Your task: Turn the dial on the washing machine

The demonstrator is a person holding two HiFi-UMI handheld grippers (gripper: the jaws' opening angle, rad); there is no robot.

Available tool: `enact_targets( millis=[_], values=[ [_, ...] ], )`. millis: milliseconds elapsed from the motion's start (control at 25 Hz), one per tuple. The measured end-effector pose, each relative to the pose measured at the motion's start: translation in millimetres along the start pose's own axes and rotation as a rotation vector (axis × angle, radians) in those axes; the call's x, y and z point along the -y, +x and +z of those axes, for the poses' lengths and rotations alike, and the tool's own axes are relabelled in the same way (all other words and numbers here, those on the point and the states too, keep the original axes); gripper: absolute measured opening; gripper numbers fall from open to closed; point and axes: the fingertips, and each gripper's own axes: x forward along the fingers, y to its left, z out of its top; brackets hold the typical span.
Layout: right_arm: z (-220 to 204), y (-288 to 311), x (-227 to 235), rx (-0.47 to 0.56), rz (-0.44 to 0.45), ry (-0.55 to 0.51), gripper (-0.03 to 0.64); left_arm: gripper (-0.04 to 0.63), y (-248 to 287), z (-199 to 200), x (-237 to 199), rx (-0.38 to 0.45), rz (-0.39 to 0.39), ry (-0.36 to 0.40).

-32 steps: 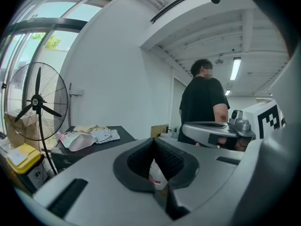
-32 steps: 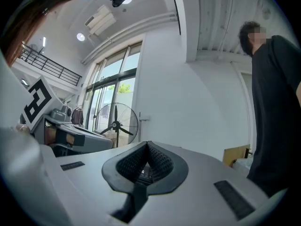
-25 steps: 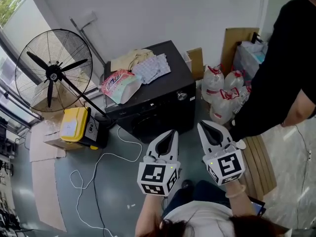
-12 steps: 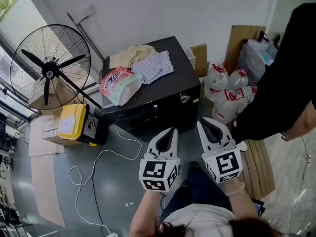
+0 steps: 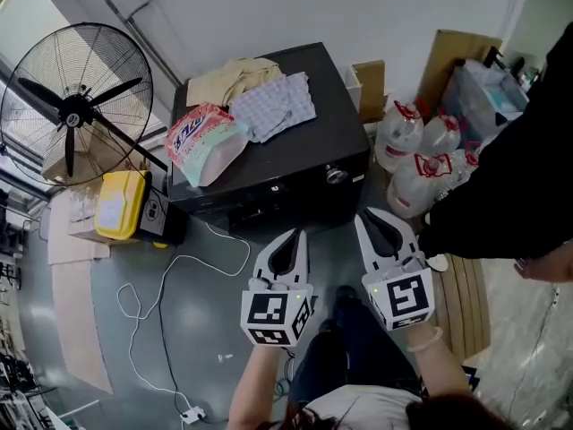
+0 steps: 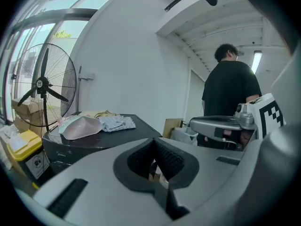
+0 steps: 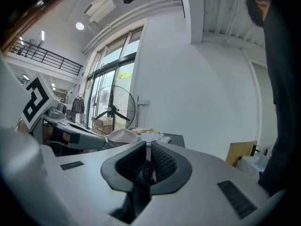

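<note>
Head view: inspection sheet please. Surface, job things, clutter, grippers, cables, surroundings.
Surface: washing machine top, black, left part covered.
Job's things: dial on the front panel, untouched.
Clutter: pink bag, checked cloth and beige cloth lie on top.
Grippers: left gripper and right gripper are short of the machine, jaws together, nothing between them.
Cables: white cable loose on the floor.
Surroundings: fan, yellow box, water jugs, person in black.

The right claw (image 7: 147, 147) fills the foreground, its ribbed jaws drawn together with nothing between them. Just past its tips is the top of a black washing machine (image 7: 175, 139), with a pink bag (image 7: 125, 135) lying on it. A fan (image 7: 113, 109) stands before tall windows at left.
</note>
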Motion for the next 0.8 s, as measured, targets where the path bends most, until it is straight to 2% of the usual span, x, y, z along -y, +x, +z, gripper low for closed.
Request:
enact_targets(
  millis=[440, 800],
  values=[
    [-58, 52, 4, -0.026, 0.037, -0.095, 0.066, 0.017, 28, -54, -55, -0.031, 0.085, -0.024],
    [-97, 78, 4, -0.003, 0.000, -0.155, 0.094, 0.017, 35, -101, -79, -0.053, 0.111, -0.032]
  ],
)
